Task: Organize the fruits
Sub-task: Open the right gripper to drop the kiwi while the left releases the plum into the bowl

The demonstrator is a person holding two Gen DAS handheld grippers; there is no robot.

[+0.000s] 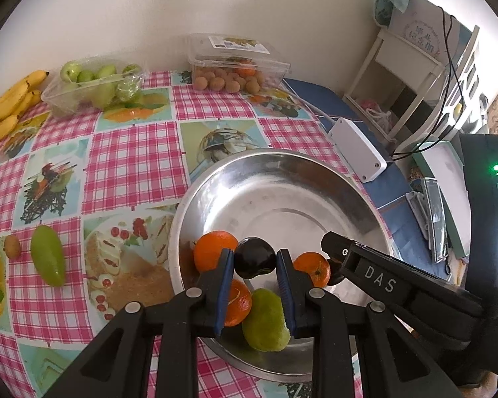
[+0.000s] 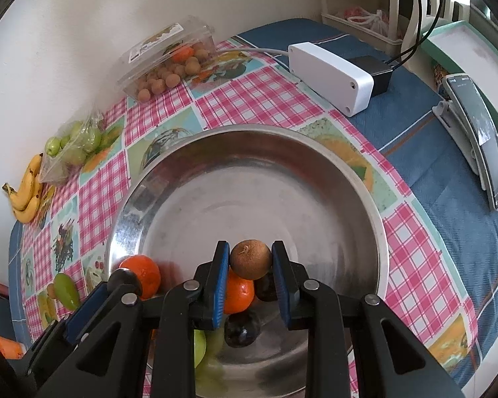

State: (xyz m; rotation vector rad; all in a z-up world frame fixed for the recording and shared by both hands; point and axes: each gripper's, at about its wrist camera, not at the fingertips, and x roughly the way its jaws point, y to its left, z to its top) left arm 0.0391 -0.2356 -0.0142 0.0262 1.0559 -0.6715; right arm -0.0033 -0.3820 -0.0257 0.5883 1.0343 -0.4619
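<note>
both grippers are hanging over the near side of the metal bowl (image 1: 282,165), each carrying one fruit. the left gripper (image 1: 254,258) is pinching a dark plum (image 1: 254,258) between its blue pads, and the right gripper (image 2: 250,258) is clamping a small brown round fruit (image 2: 250,259) at its fingertips. to set these down well, each hand is probably needing to sink until its fruit is nearly resting, aiming for bare metal beyond the pile, then easing the jaws apart so nothing rolls. just below the left gripper's tips a green fruit (image 1: 265,321) and oranges (image 1: 215,250) are crowding the bowl; under the right gripper's tips another orange (image 2: 239,293) is lying.
</note>
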